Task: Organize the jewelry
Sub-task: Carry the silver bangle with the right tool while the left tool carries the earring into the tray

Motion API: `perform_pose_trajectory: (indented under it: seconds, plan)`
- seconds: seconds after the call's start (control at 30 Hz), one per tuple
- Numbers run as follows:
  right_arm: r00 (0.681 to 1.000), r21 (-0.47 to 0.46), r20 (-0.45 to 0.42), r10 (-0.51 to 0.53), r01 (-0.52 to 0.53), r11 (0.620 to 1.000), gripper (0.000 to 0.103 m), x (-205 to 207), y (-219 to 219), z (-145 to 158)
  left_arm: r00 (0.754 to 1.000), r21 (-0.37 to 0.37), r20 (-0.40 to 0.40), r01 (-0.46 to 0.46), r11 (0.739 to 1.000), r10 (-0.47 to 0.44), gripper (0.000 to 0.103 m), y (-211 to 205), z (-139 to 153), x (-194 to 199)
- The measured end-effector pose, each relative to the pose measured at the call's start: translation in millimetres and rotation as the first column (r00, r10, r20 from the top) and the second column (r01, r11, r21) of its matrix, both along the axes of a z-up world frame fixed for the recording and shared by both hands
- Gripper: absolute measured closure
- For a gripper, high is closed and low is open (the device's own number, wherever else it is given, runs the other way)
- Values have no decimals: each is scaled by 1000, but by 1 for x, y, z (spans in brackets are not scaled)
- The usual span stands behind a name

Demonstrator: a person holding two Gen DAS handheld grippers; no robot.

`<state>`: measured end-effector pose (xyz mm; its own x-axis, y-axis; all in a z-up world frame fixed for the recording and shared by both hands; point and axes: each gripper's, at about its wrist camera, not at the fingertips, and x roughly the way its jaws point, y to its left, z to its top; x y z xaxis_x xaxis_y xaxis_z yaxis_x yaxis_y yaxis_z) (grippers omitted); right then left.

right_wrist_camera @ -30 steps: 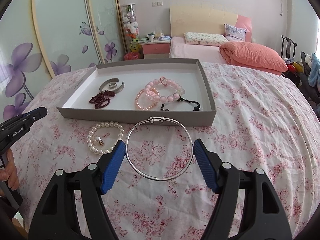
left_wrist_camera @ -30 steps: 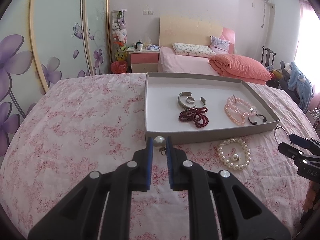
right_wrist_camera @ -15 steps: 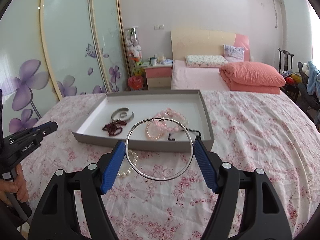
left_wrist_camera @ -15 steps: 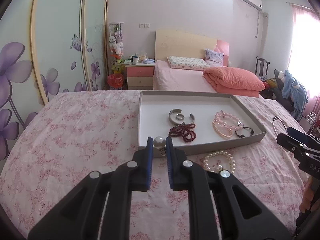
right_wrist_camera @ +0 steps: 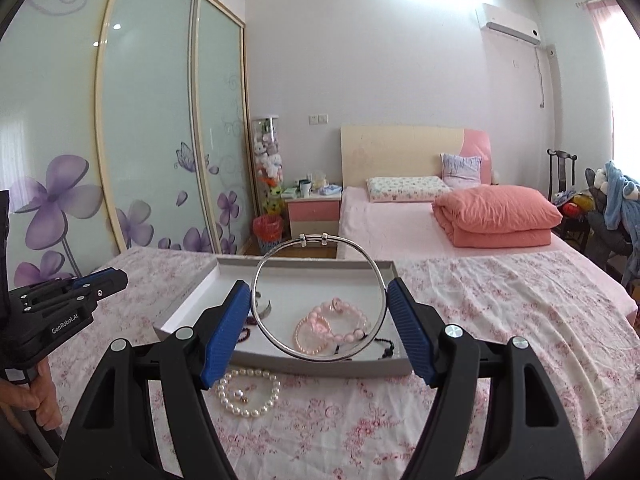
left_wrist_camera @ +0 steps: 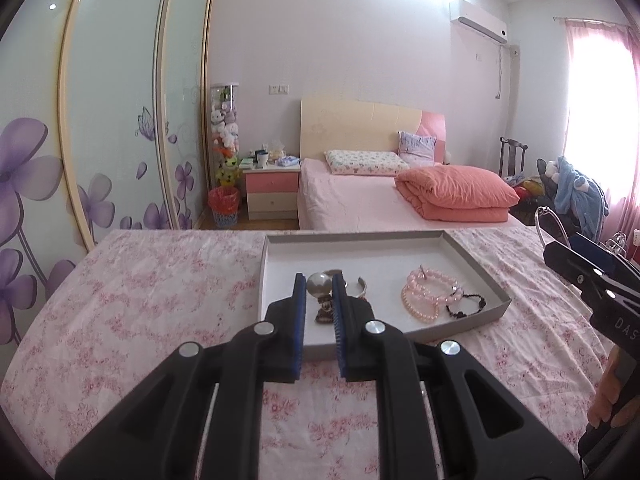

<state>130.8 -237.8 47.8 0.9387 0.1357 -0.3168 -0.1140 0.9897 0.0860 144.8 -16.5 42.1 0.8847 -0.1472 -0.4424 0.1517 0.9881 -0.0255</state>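
Two grippers raised over a flowered bedspread (right_wrist_camera: 500,300), a pearl earring (left_wrist_camera: 319,283) clamped between the left gripper (left_wrist_camera: 319,294) fingers, a silver bangle (right_wrist_camera: 320,298) held across the right gripper (right_wrist_camera: 320,302) fingers, a gray tray (right_wrist_camera: 192,304) seen beyond both fingertips.

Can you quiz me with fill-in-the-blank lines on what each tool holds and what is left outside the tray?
1. The left tool is shut on a single ____ earring.
2. The right tool grips a thin silver ____ by its rim.
3. The white pearl bracelet lies on the floral bedspread, ____ the grey tray.
4. The pink bead bracelets lie ____ the tray.

Missing words: pearl; bangle; outside; inside
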Motion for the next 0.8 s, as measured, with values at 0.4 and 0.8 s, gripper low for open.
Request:
perform_pose_trajectory:
  seconds: [0.4,0.8]
  plan:
    - [999,1,38,-21,21,1000,32,24,-2,2,999,-5,50,18,1000,-18,89,-13,14,15]
    - [1000,13,4,-30,30,999,32,50,-2,-8,999,-12,45,5,1000,-4,89,-20,9,44]
